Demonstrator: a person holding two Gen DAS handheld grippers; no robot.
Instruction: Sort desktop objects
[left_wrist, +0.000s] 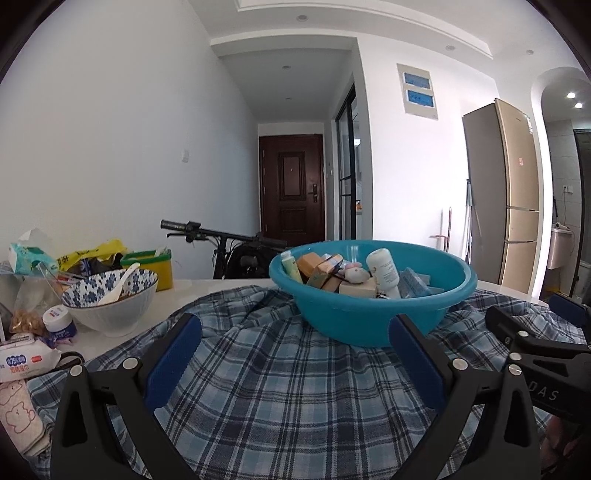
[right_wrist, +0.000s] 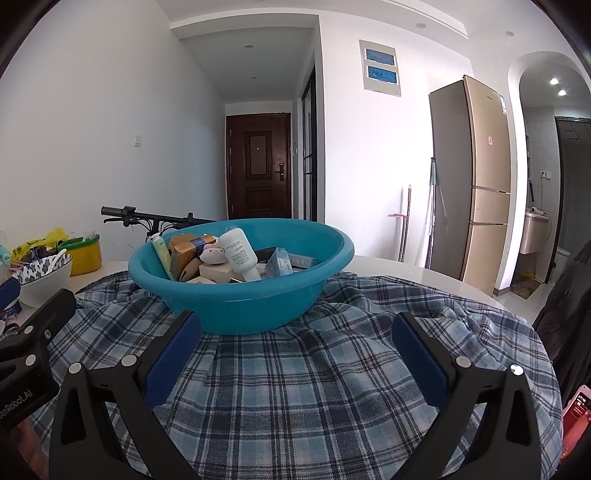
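Note:
A teal plastic basin stands on a blue plaid cloth and holds several items: a white bottle, small boxes, a green tube and a pale plush toy. My left gripper is open and empty, just in front of the basin. My right gripper is open and empty, also in front of the basin, with the white bottle inside. The right gripper also shows at the right edge of the left wrist view.
At the left stand a blue-flowered bowl with a spoon, a small white jar, a wet-wipes pack, a yellow box and bags. A bicycle handlebar is behind the table. A fridge stands at the right.

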